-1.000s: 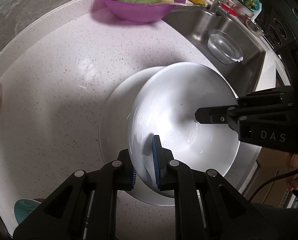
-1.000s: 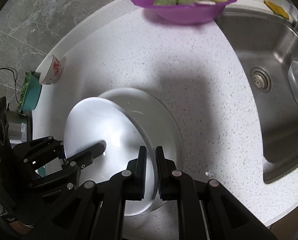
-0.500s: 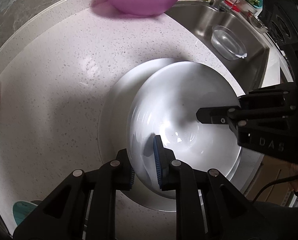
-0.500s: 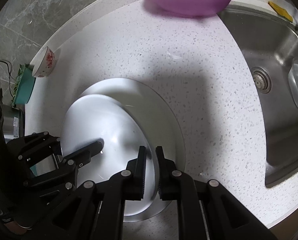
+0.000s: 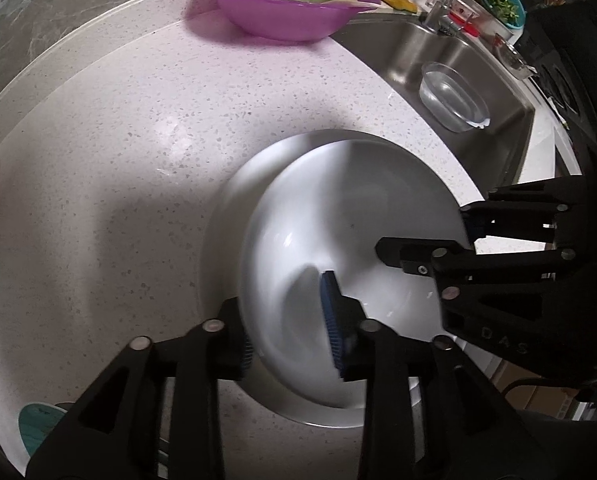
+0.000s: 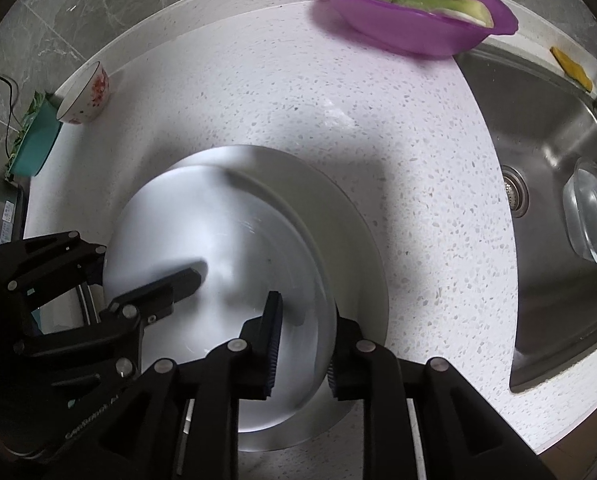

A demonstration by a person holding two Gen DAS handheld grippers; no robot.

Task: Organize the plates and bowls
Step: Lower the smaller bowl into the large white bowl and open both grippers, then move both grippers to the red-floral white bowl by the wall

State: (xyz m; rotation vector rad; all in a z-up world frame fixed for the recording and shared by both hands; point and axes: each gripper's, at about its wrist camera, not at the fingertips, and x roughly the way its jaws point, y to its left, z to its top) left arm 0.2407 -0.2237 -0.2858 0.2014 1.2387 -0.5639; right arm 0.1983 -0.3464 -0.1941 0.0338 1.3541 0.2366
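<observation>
A white bowl [image 5: 358, 208] [image 6: 202, 220] sits on a wider white plate [image 5: 226, 208] [image 6: 350, 248] on the speckled counter. My left gripper [image 5: 288, 336] [image 6: 146, 266] straddles the bowl's near-left rim. Its jaws are opening, one pad inside the bowl and one outside, with a gap to the wall. My right gripper [image 6: 302, 356] [image 5: 426, 236] straddles the opposite rim the same way. Its jaws are opening too, and the inner pad stands clear of the rim. Neither gripper presses on the bowl.
A purple bowl [image 5: 282, 12] [image 6: 410, 20] with green vegetable pieces stands at the back. The steel sink [image 5: 494, 136] [image 6: 558, 320] on the right holds a clear glass bowl [image 5: 454, 100]. A small floral cup [image 6: 86, 96] and a teal dish [image 6: 38, 140] stand at the left.
Both grippers were shut on the bowl's rim; now their jaws have spread apart. The bowl has settled lower onto the plate.
</observation>
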